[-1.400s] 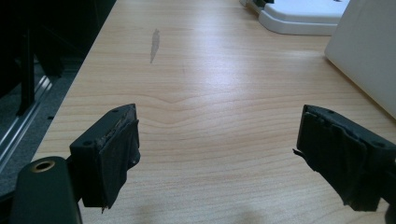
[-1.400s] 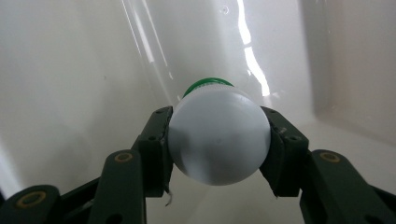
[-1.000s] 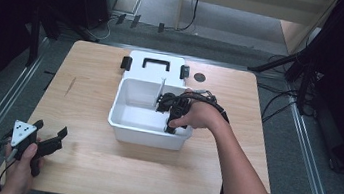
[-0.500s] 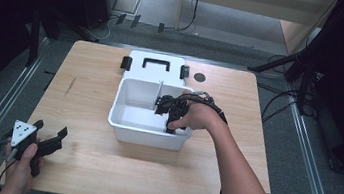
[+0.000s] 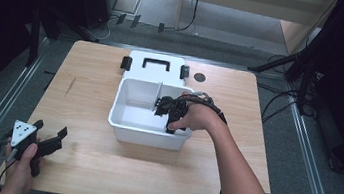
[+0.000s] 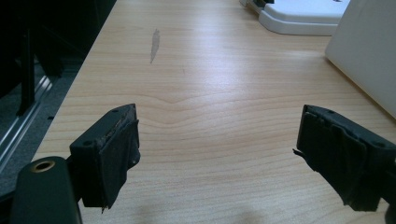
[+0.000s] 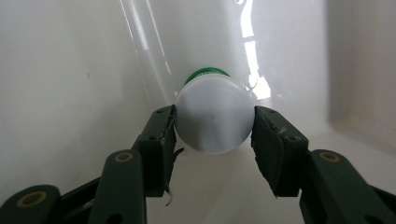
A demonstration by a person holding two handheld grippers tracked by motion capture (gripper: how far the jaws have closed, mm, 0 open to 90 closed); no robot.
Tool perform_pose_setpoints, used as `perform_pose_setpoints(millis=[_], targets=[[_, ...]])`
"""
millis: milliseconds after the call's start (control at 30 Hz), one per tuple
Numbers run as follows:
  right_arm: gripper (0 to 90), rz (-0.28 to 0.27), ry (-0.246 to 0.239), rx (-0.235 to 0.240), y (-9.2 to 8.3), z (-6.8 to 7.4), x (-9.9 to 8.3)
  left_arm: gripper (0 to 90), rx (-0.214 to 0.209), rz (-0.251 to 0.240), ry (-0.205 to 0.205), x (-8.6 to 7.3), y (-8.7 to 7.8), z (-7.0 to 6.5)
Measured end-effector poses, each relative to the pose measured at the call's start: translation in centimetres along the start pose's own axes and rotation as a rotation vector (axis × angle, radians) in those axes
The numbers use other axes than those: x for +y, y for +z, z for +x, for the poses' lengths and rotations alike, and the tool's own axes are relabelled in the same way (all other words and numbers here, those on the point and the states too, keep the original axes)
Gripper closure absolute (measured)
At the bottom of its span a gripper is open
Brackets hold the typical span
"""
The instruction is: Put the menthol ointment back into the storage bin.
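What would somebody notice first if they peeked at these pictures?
The right claw squeezing a small white bottle with a green band inside the white bin at the middle of the wooden table. Next, the left claw, wide open and holding nothing, near the table's front left corner.

Between the matt black fingers (image 7: 159,149), a smooth white plastic bottle (image 7: 214,120); around it, the glossy white plastic bin (image 7: 70,70). Satin-finished wood-grain tabletop (image 6: 210,84).
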State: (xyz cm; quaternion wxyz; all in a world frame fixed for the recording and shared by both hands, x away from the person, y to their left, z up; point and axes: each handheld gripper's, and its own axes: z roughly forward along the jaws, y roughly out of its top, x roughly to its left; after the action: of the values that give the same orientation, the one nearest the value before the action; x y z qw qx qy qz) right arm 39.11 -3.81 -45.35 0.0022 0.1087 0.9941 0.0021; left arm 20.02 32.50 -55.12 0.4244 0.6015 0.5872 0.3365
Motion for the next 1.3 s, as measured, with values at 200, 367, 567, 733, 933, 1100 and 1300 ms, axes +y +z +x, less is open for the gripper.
perform_pose_setpoints(millis=[200, 367, 567, 733, 933, 1100, 1300], targets=[[51.7, -0.013, 0.011, 0.0, -0.5, 0.1, -0.1, 13.8, 0.002, 0.001, 0.0, 0.0, 0.0, 0.0], [48.8, -0.034, 0.035, -0.005, -1.3, -0.2, -0.5, 13.8, 0.003, 0.001, 0.0, 0.0, 0.0, 0.0], [48.2, -0.059, 0.054, -0.014, -2.7, -0.6, -1.3, 13.8, 0.003, 0.002, 0.003, 0.0, 0.0, -0.1], [47.9, -0.079, 0.061, -0.012, -4.0, -0.5, -1.8, 13.8, 0.005, 0.001, 0.003, 0.0, 0.0, -0.1], [47.9, -0.091, 0.07, -0.023, -5.1, -0.6, -2.4, 13.8, 0.005, 0.001, 0.002, 0.0, 0.0, -0.1], [47.9, -0.12, 0.073, -0.026, -6.1, -0.8, -3.2, 13.8, 0.005, 0.001, 0.002, 0.0, 0.0, -0.1], [47.9, -0.145, 0.088, -0.035, -7.4, -1.0, -4.1, 13.8, 0.005, 0.001, 0.001, 0.0, 0.0, -0.1]])
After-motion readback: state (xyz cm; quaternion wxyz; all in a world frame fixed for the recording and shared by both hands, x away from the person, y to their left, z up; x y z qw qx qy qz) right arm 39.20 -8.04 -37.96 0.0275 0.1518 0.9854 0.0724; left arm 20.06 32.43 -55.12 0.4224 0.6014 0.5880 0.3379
